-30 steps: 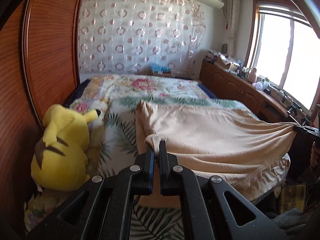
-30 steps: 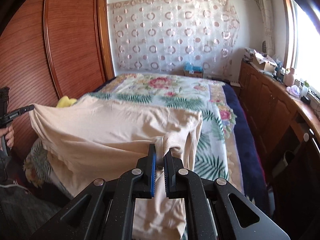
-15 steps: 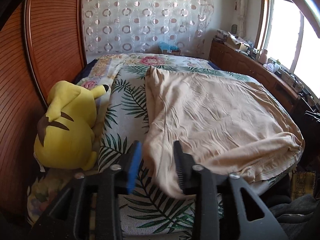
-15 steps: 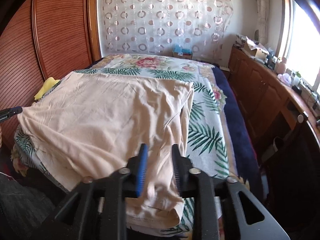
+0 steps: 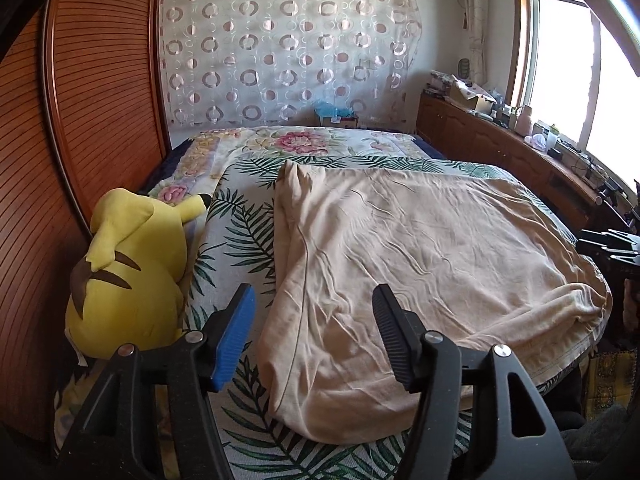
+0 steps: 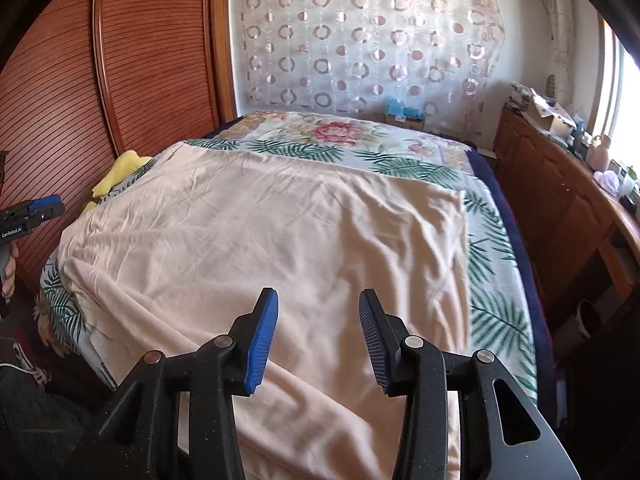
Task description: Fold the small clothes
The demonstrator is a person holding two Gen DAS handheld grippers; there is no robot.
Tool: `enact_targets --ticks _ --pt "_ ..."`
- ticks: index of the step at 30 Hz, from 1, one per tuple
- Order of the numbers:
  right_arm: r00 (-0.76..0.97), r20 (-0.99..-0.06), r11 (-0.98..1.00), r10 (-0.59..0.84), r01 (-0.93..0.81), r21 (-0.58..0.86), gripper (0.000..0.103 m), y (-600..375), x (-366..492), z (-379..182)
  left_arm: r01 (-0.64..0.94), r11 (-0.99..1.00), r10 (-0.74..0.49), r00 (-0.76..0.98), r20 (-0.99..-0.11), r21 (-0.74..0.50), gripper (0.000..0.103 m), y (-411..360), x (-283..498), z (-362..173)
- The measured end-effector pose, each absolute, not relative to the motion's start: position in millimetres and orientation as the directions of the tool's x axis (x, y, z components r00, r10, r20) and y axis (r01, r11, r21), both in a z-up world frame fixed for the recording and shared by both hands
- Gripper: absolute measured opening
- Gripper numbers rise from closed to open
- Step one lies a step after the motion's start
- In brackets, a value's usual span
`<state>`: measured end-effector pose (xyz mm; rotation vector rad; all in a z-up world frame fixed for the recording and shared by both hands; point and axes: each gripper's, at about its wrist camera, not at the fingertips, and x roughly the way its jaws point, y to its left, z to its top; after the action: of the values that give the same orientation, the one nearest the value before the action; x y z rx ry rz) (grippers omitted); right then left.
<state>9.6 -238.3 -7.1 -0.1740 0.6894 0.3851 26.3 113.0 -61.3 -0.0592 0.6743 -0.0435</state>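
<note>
Right now I have both grippers over the near edge of the bed (image 5: pixel 256 224), each pointing down and across it; the peach garment (image 5: pixel 420 248) lies spread flat over the palm-leaf bedspread (image 6: pixel 492 320), covering most of the near half of the bed and hanging a little over the near edge; its cloth is creased, with a folded seam running along its left side in the left wrist view; my left gripper (image 5: pixel 314 336) sits above the garment's near left corner, jaws opening, the cloth below and between the fingers but no pad pressing on it; my right gripper (image 6: pixel 318 336) sits above the near edge further to the right, jaws also opening, garment beneath the gap and nothing clamped; a yellow plush toy (image 5: pixel 128 276) lies at the left edge of the bed against the wooden wardrobe (image 5: pixel 100 92), just beside the garment but apart from it; along the right edge of the bed runs a wooden cabinet (image 6: pixel 560 196) with clutter on top under the window (image 5: pixel 560 68); a circle-patterned curtain (image 6: pixel 360 40) hangs behind the far edge
</note>
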Motion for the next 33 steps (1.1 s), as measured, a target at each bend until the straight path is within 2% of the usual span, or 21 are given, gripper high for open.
enact_targets --ticks 2,5,14,17,21,33 --pt "0.689 -0.659 0.908 0.301 -0.419 -0.024 0.044 -228.7 16.7 -13.2 0.023 0.997 -0.062 0.778 -0.625 -0.069 0.062 112.4 27.2 -62.9" --pt "0.665 -0.682 0.900 0.305 -0.436 -0.022 0.057 -214.4 26.6 -25.6 0.020 0.997 -0.060 0.775 -0.629 -0.070 0.063 112.3 27.5 -65.2" --pt "0.612 -0.747 0.907 0.261 -0.420 -0.027 0.059 -201.0 47.7 -68.7 -0.024 0.996 -0.038 0.756 -0.653 -0.085 0.063 126.6 28.7 -82.1" --pt "0.638 -0.725 0.909 0.259 -0.416 -0.041 0.062 -199.1 47.9 -72.8 -0.052 0.994 -0.028 0.735 -0.677 -0.098 0.063 135.1 29.9 -95.1" --pt "0.664 -0.702 0.916 0.256 -0.400 -0.044 0.071 -200.6 49.2 -78.6 -0.077 0.989 -0.035 0.707 -0.706 -0.126 0.063 145.3 29.7 -112.3" --pt "0.691 -0.674 0.921 0.262 -0.388 -0.040 0.075 -208.5 40.9 -82.8 -0.008 0.978 -0.146 0.692 -0.707 -0.210 0.063 137.2 43.0 -123.1"
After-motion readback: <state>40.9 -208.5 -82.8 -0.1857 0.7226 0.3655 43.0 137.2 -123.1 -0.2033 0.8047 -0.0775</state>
